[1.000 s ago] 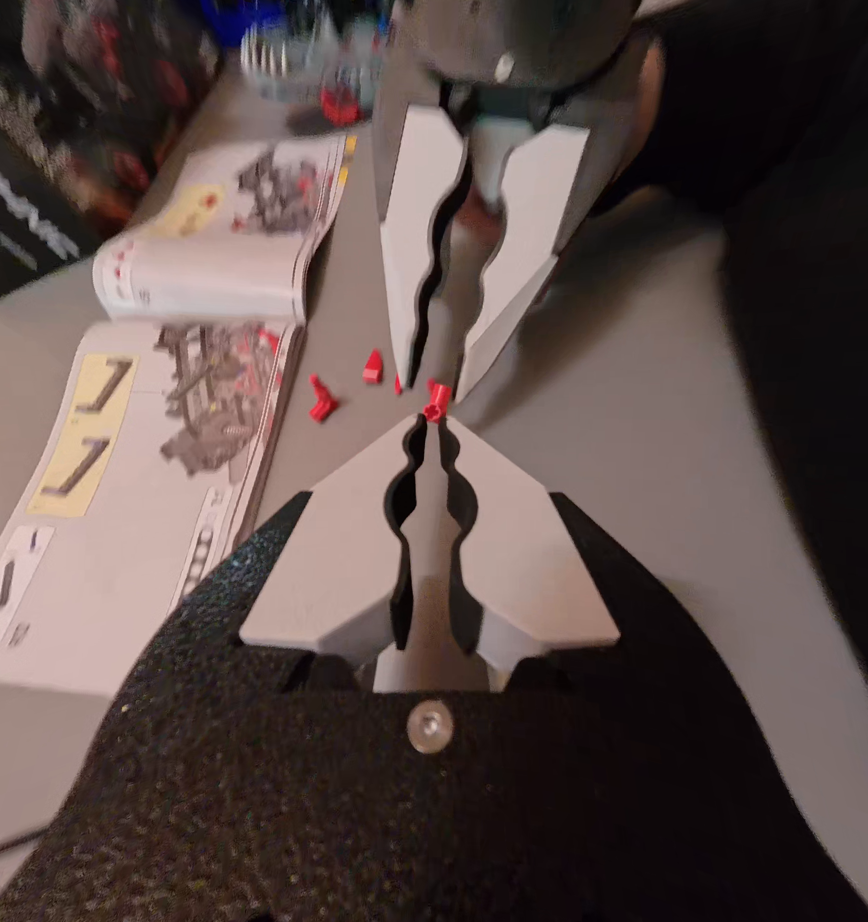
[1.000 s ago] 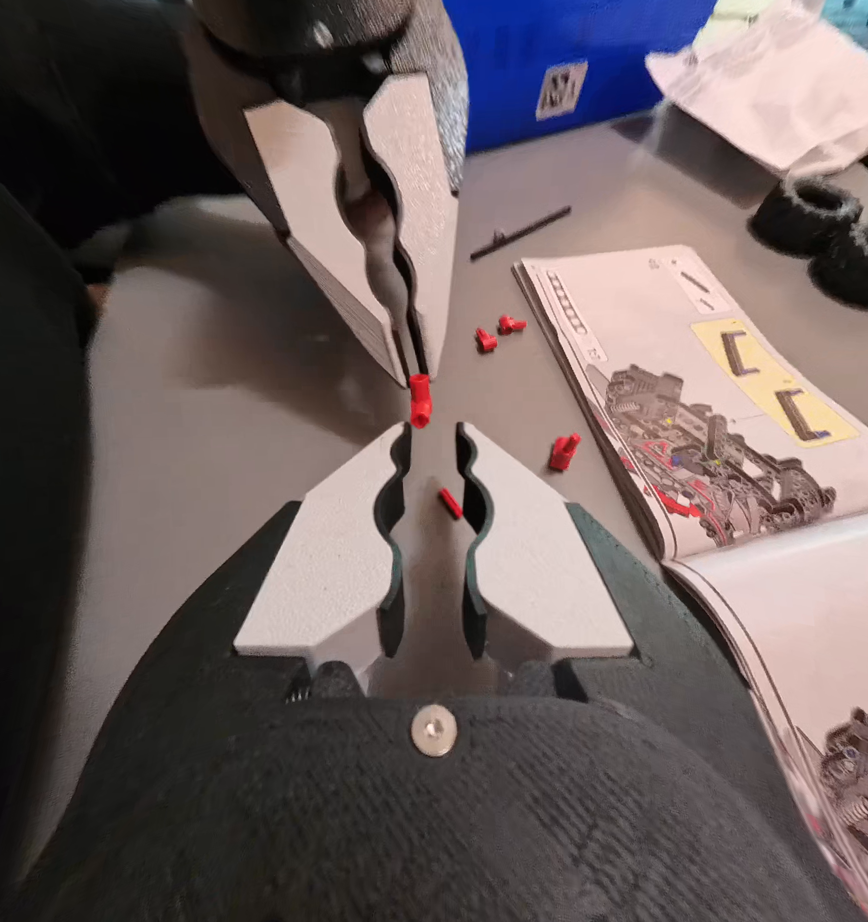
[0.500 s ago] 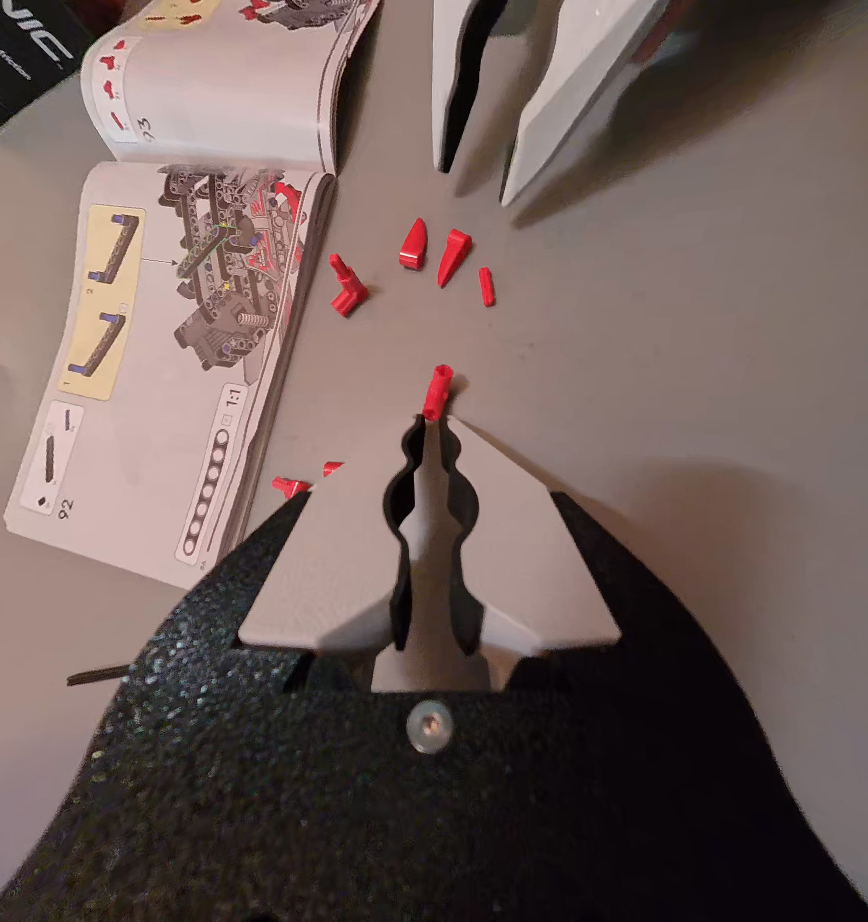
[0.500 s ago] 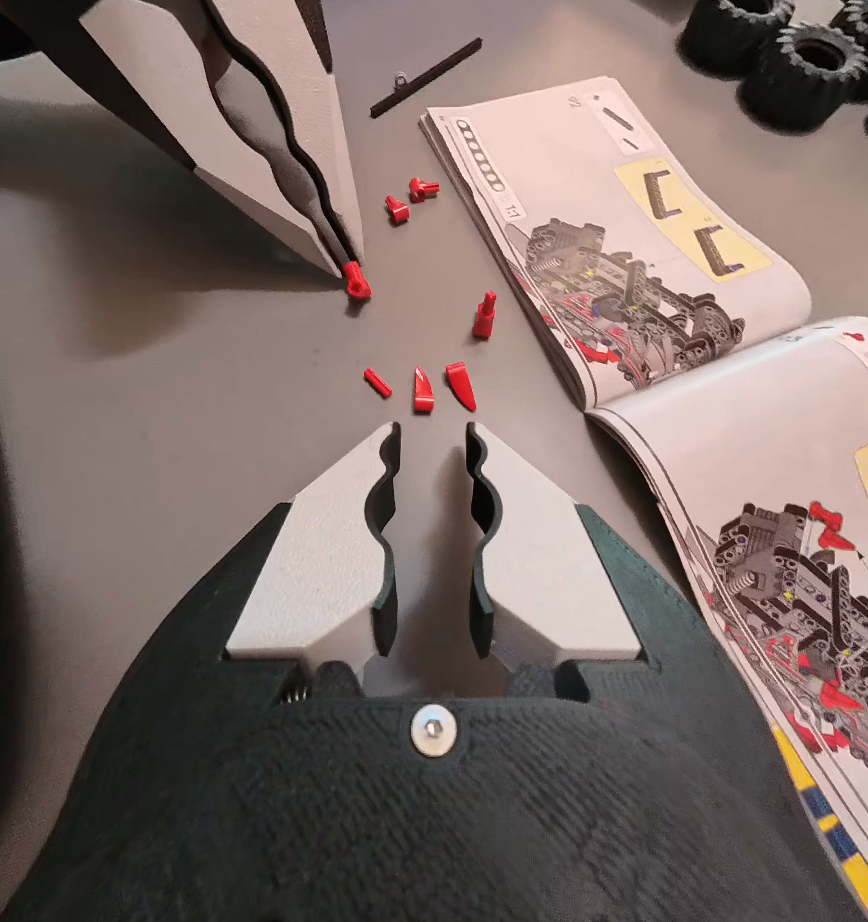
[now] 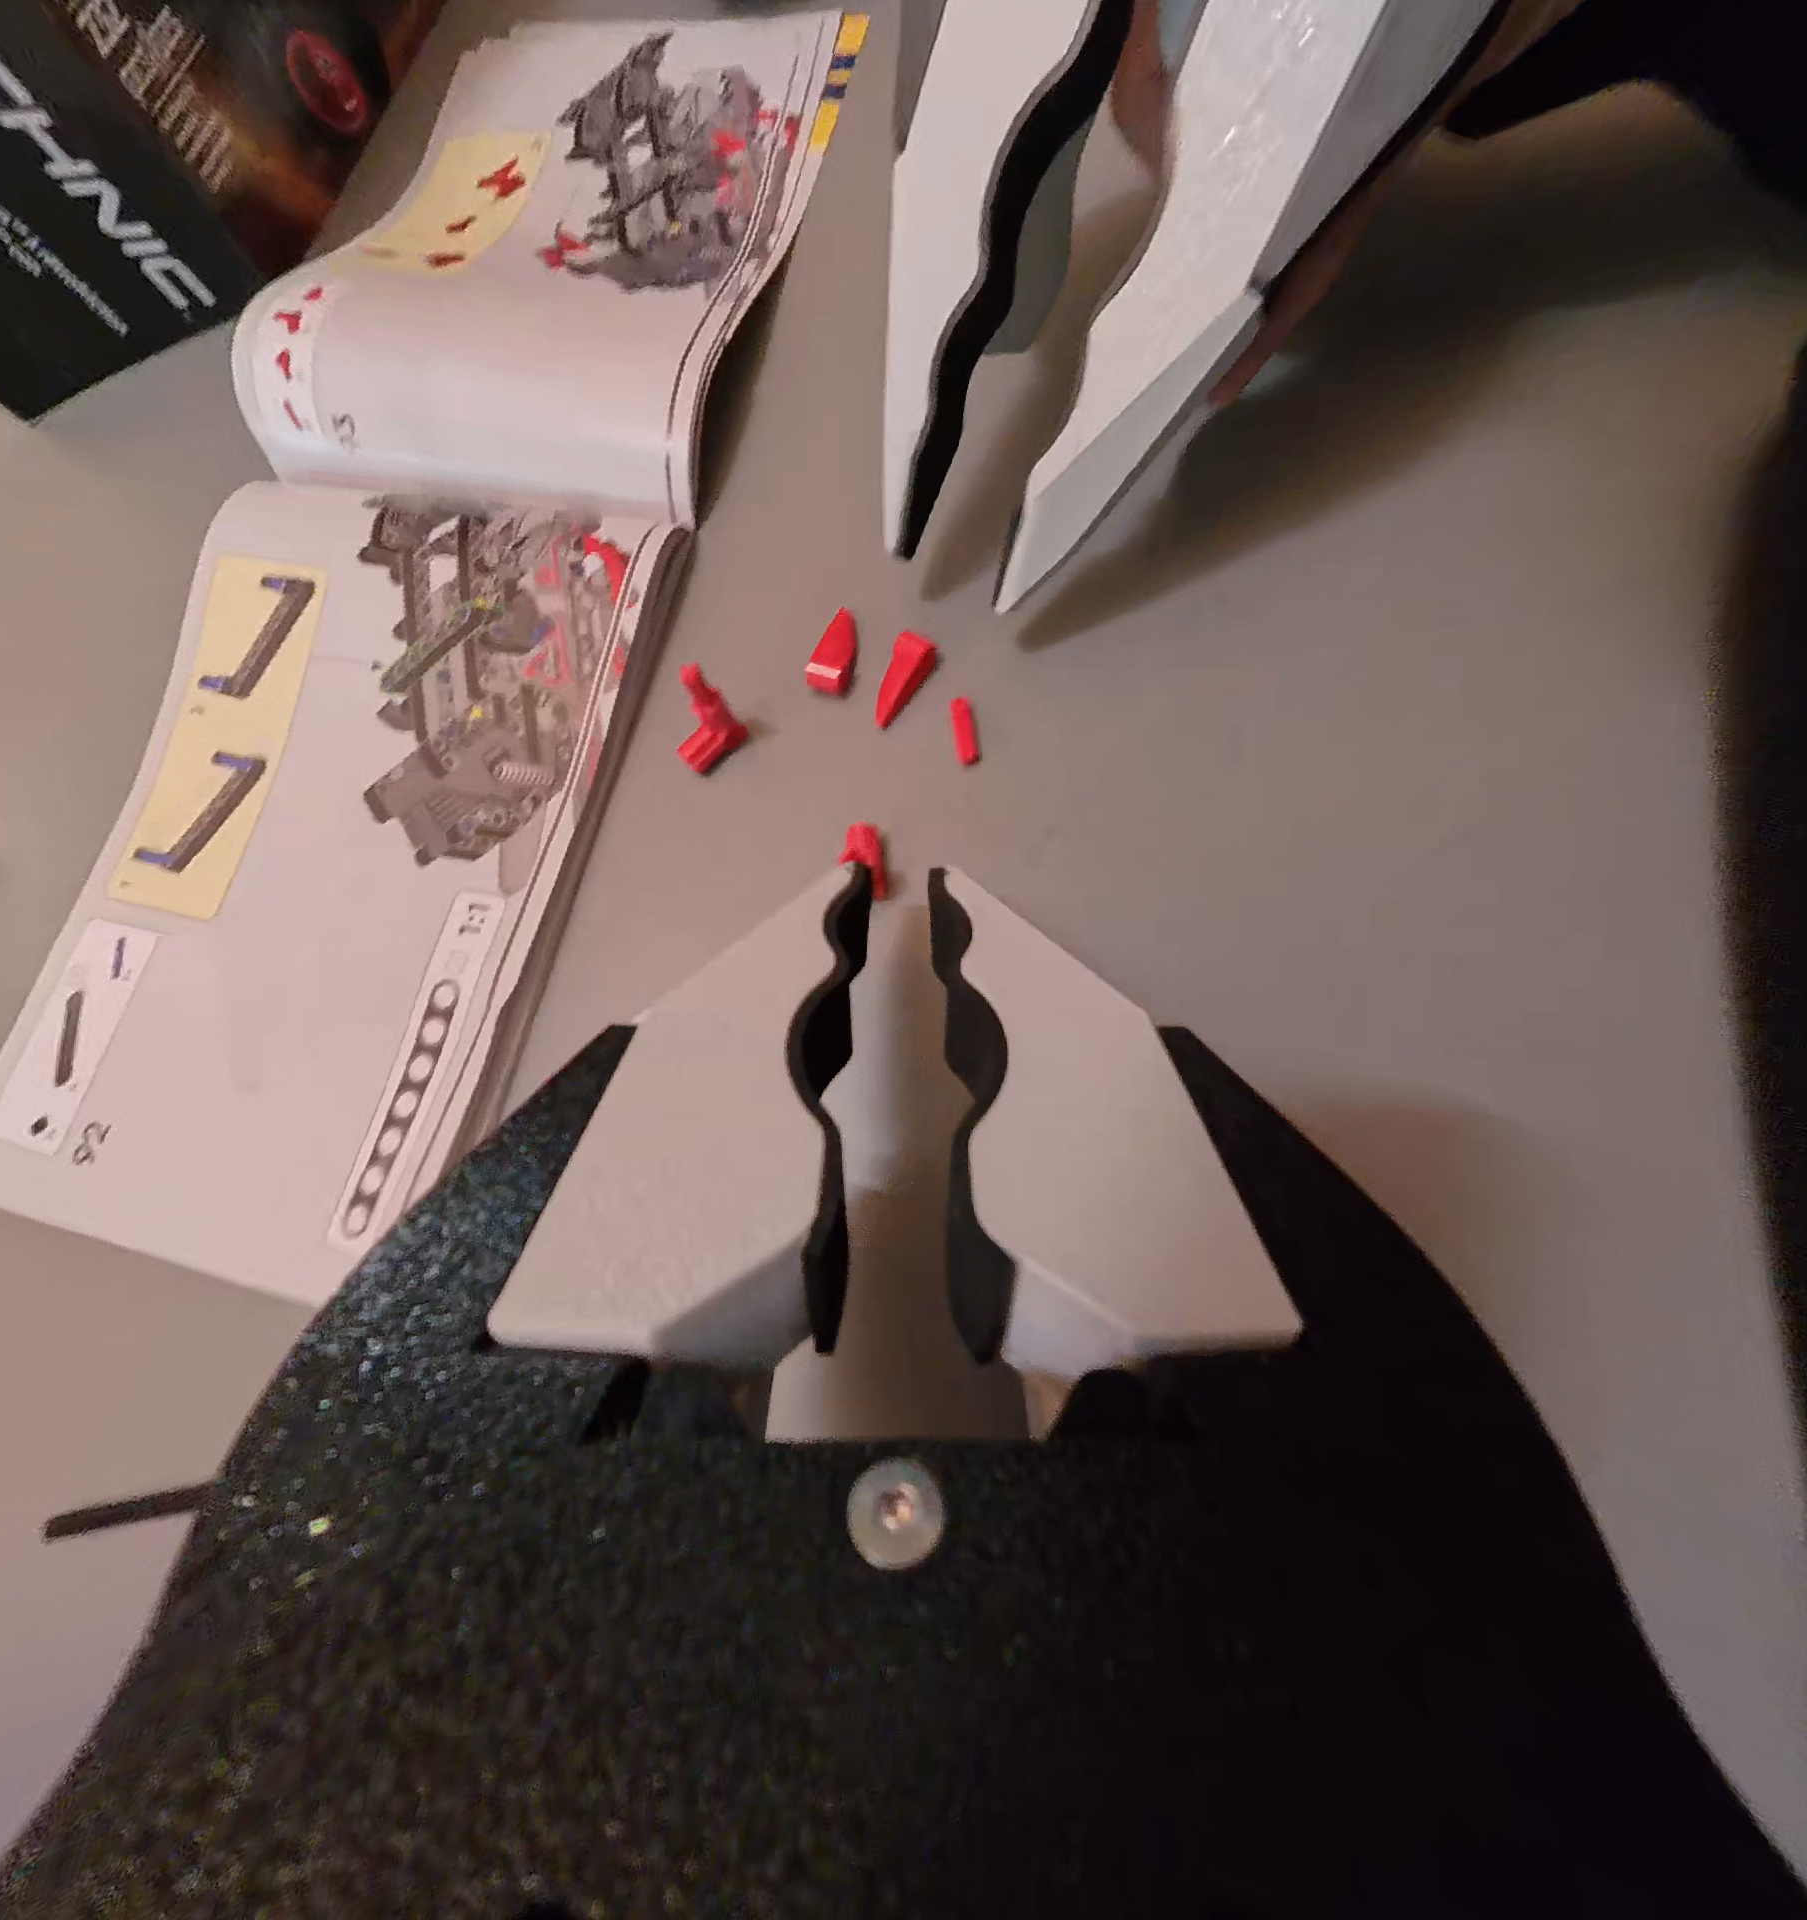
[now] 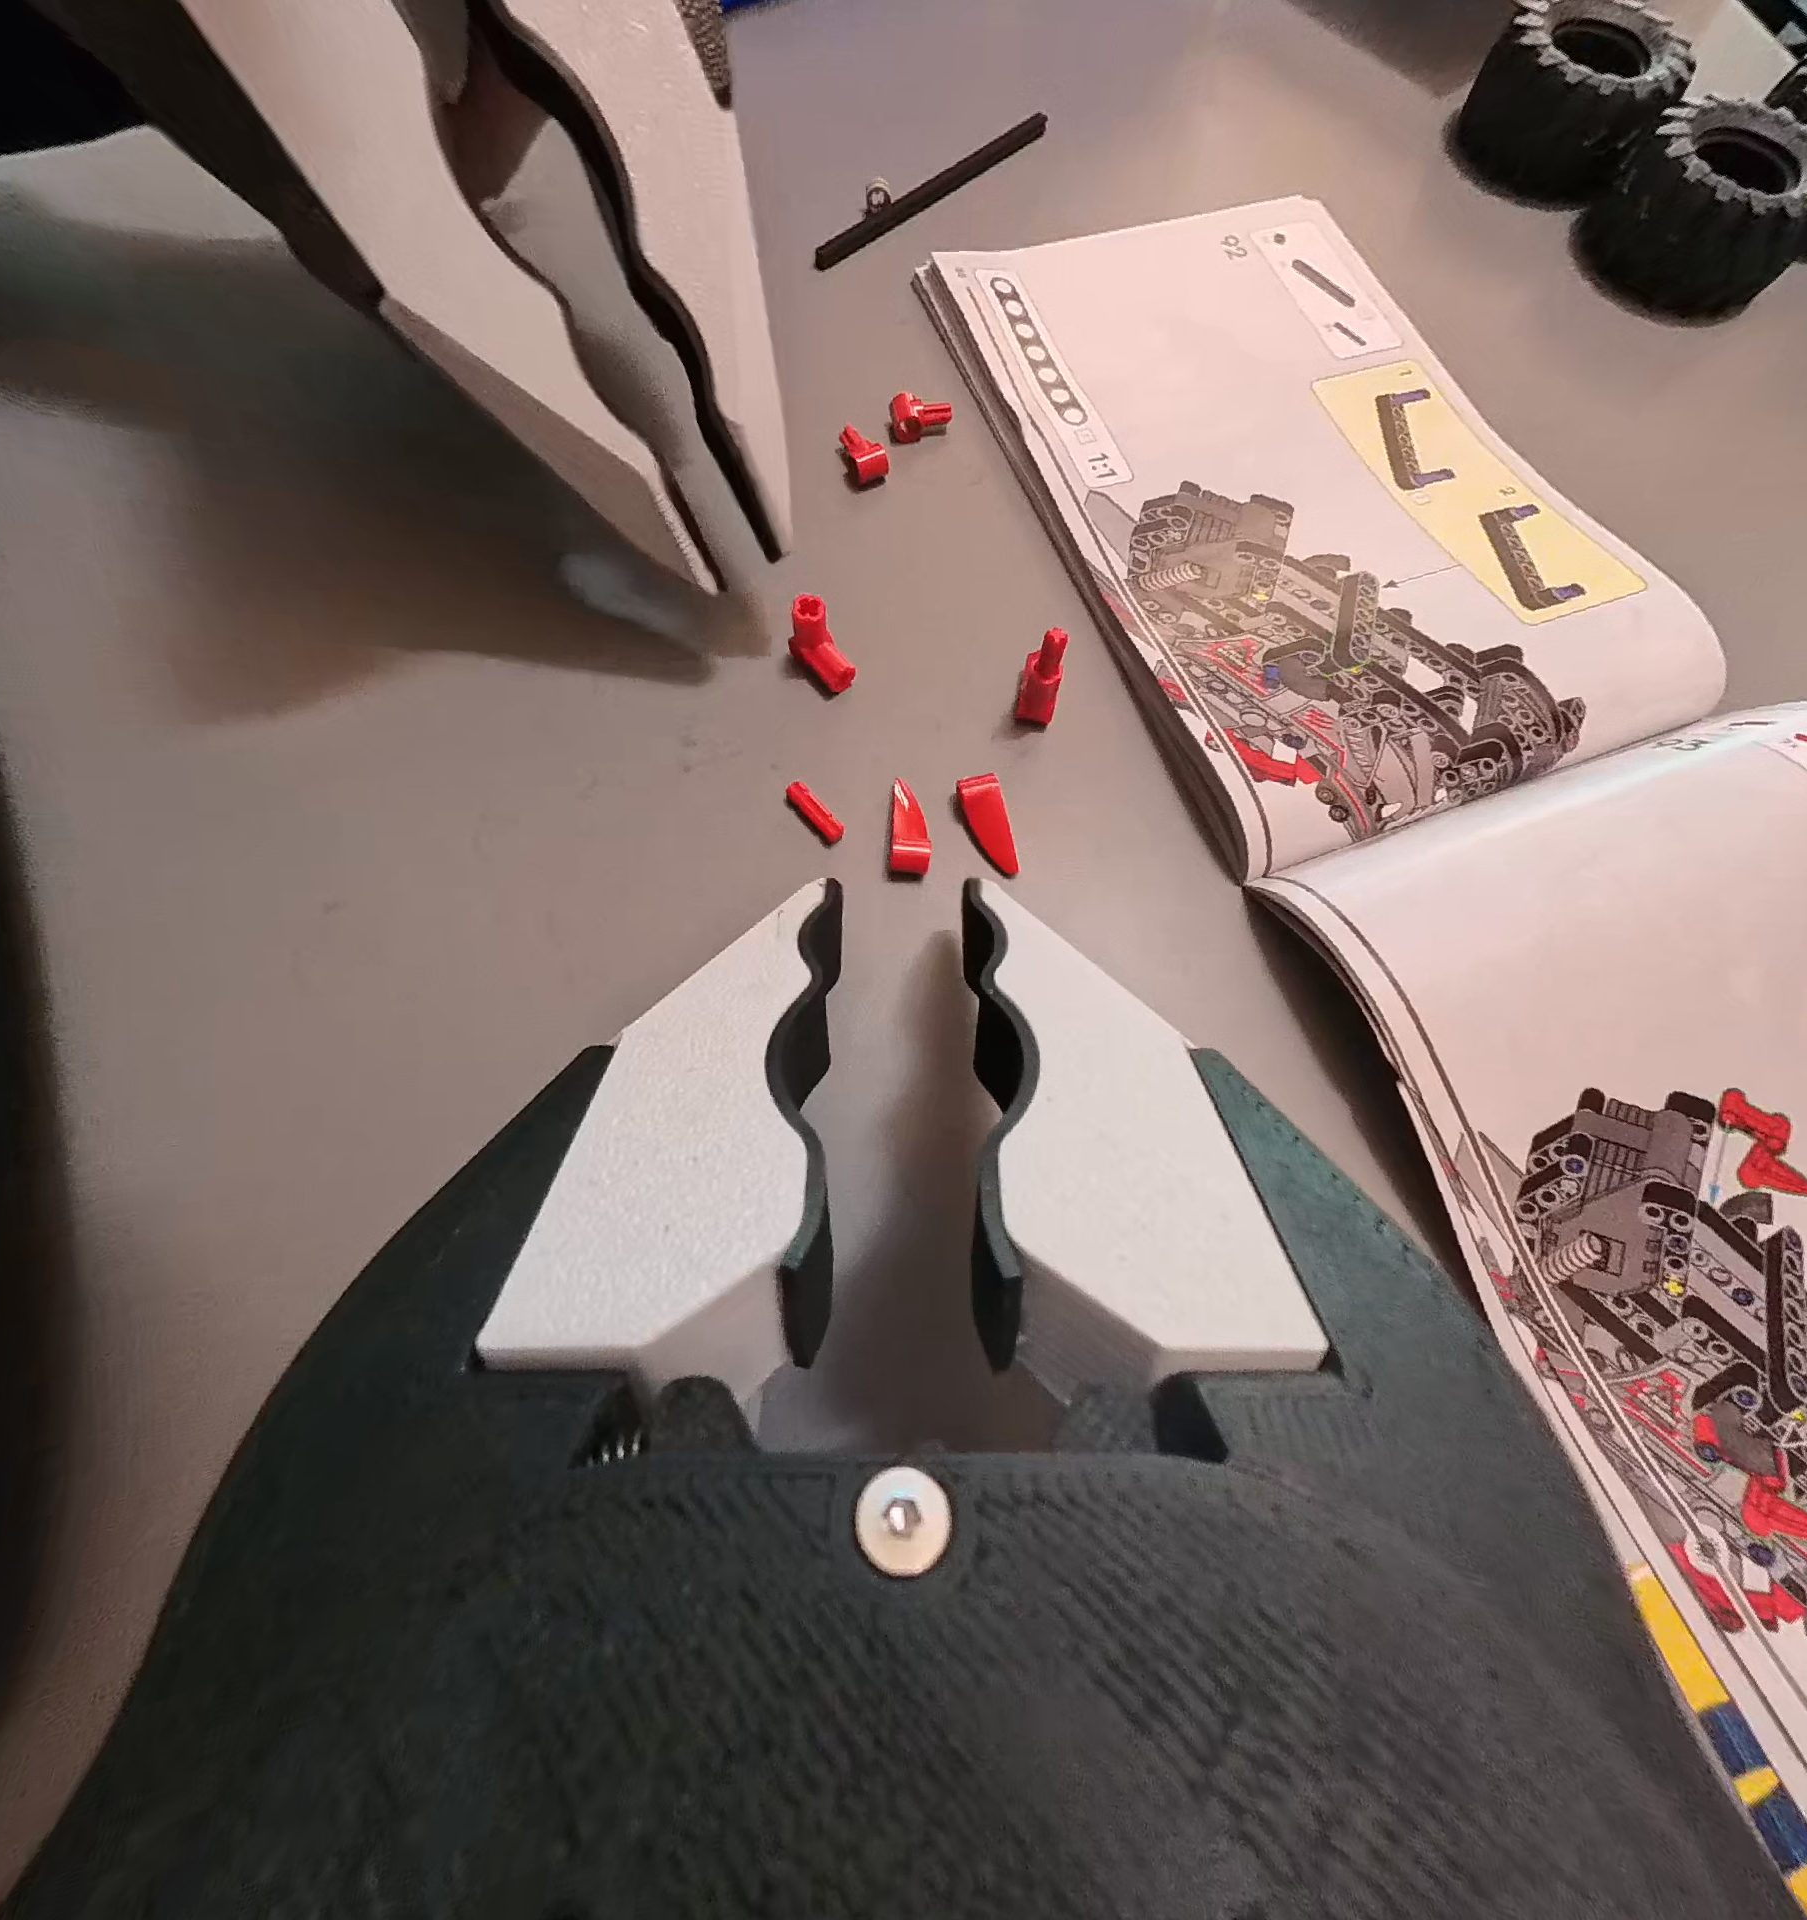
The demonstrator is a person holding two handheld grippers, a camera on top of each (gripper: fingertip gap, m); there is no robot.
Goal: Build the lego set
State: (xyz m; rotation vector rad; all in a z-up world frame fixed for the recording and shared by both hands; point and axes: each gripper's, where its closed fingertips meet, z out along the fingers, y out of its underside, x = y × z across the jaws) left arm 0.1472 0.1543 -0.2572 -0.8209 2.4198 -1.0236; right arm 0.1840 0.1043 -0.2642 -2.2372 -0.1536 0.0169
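Observation:
My left gripper point(image 5: 891, 875) is slightly open and low over the grey table. A red angled connector point(image 5: 864, 854) lies just off its left fingertip; in the right wrist view this connector point(image 6: 819, 646) rests on the table, clear of the left gripper point(image 6: 748, 566). My right gripper point(image 6: 899, 885) is open and empty, facing the left one, and also shows in the left wrist view point(image 5: 956, 577). Between them lie two red curved slopes point(image 6: 909, 831) point(image 6: 987, 823), a thin red bar point(image 6: 814, 810) and a red pin connector point(image 6: 1039, 681).
Two more small red connectors point(image 6: 863, 457) lie beside the open instruction booklet point(image 6: 1294, 520), which also shows in the left wrist view point(image 5: 307, 831). A black axle point(image 6: 930, 192) and black tyres point(image 6: 1709, 197) lie farther back. A dark set box point(image 5: 68, 239) stands beyond the booklet. Some 7 cm of space lies between my two pairs of fingers. Between my right fingertips and the red pin connector point(image 6: 1039, 681) there is roughly 5 cm. My left wrist view point(image 5: 711, 721) looks at it from another angle.
Both grippers came down from mid-air to the table. My left gripper, shut on the red angled connector before, has opened, and the connector now lies on the table. The right gripper stayed open.

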